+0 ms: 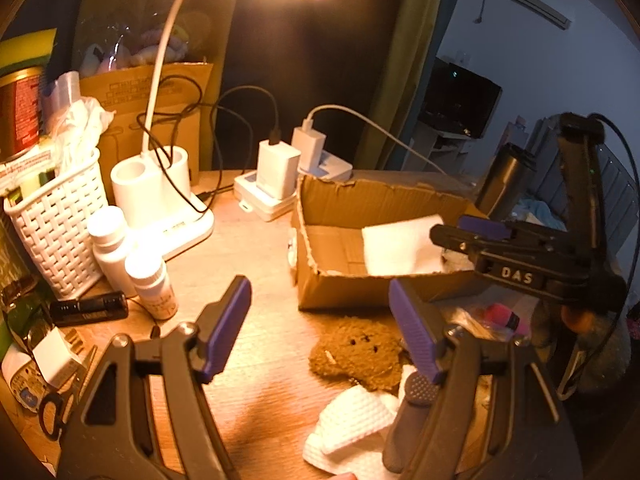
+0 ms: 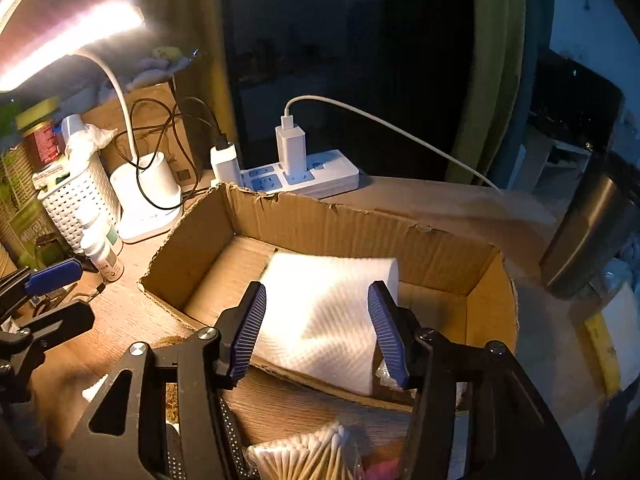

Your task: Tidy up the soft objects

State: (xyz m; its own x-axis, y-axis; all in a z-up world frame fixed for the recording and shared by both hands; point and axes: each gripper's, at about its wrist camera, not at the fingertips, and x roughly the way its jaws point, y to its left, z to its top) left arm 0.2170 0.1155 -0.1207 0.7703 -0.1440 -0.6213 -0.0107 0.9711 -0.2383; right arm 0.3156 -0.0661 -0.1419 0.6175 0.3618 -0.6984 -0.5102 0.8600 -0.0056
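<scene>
Two claws show in these pictures, each with black arms and purple ribbed pads. Much is hard to see: the room behind the curtain is dark, and the bright white desk lamp (image 1: 176, 184) washes out the top of both views. A clear bag of cotton swabs (image 2: 304, 456) is cut off at the bottom of the right wrist view. In the left wrist view the right claw (image 1: 460, 232) hides part of the box floor, so what lies under it cannot be told.

The folded white quilted cloth (image 2: 324, 316) lies flat inside the torn brown cardboard box (image 2: 304, 220), toward its near wall. The right claw (image 2: 318, 332) hangs just above that cloth with its jaws spread apart, one pad on each side of it. The pads do not press on the cloth, and nothing is held.

The left claw (image 1: 320, 332) is open too, with bare wooden surface (image 1: 256, 280) between its pads. The fuzzy brown bear-shaped cloth (image 1: 360, 356) lies flat on the surface in front of the box, just beside the right-hand pad of the left claw. That pad covers one edge of it. A crumpled white quilted cloth (image 1: 352, 420) lies just below the bear, touching it, partly hidden by the claw's arm.
</scene>
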